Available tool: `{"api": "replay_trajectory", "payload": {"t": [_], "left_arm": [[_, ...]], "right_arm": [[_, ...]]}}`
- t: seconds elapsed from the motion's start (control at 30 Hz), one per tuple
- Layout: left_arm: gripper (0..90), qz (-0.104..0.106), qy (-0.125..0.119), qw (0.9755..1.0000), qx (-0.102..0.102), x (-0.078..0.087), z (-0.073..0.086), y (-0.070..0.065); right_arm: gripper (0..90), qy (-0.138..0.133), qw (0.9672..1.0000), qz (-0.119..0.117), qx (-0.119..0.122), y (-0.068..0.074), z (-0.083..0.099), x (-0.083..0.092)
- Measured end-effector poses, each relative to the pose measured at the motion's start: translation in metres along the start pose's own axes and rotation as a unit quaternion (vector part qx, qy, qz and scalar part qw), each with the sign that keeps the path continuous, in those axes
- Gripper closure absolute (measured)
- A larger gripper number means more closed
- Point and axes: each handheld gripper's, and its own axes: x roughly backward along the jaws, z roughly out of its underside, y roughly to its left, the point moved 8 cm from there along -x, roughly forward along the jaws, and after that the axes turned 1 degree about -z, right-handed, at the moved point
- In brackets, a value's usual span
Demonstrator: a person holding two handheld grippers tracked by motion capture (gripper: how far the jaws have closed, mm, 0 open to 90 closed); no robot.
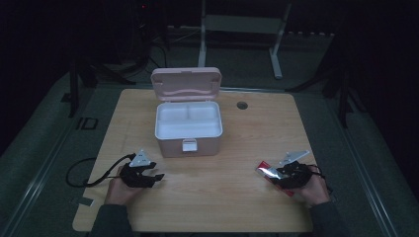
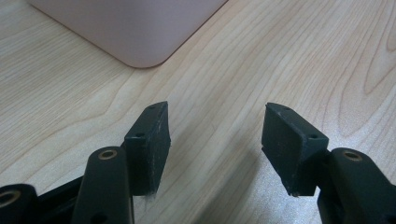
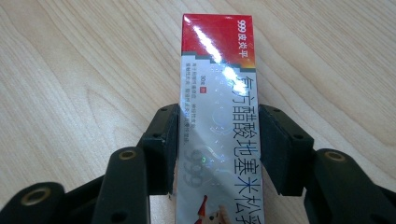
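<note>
A pink storage box (image 1: pixel 188 129) stands open in the middle of the wooden table (image 1: pixel 237 197), its lid tipped back and a white tray inside. Its rounded corner (image 2: pixel 140 32) shows in the left gripper view. My left gripper (image 1: pixel 148 173) rests at the front left, jaws open with bare wood between them (image 2: pixel 215 140). At the front right, my right gripper (image 1: pixel 281 175) is shut on a slim red and silver carton (image 3: pixel 219 126) with Chinese print. The carton (image 1: pixel 267 170) pokes out ahead of the jaws, just above the table.
A round hole (image 1: pixel 241 105) sits in the table to the right of the box. A black cable (image 1: pixel 79 175) trails off the left edge from the left gripper. A white frame (image 1: pixel 242 29) stands on the floor behind the table.
</note>
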Motion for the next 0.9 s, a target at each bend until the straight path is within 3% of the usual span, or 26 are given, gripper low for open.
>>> {"api": "replay_trajectory", "payload": {"t": [0.17, 0.47, 0.8, 0.9], "left_arm": [[40.6, -0.001, -0.002, 1.0, -0.001, 0.0, 0.0, 0.0], [40.2, -0.003, -0.012, 0.9999, 0.001, 0.002, -0.002, 0.0], [41.6, 0.002, -0.038, 0.9992, 0.013, 0.015, -0.013, 0.001], [41.7, -0.006, -0.043, 0.9989, 0.018, 0.019, -0.017, 0.005]], "right_arm": [[45.7, -0.006, 0.9999, -0.014, -0.008, 0.0, -0.002, 0.002], [45.5, -0.02, 0.9997, -0.015, -0.006, 0.002, -0.01, 0.007], [46.6, -0.057, 0.998, -0.006, 0.028, 0.012, -0.054, 0.008], [46.1, -0.066, 0.997, -0.01, 0.039, 0.017, -0.07, 0.008]]}}
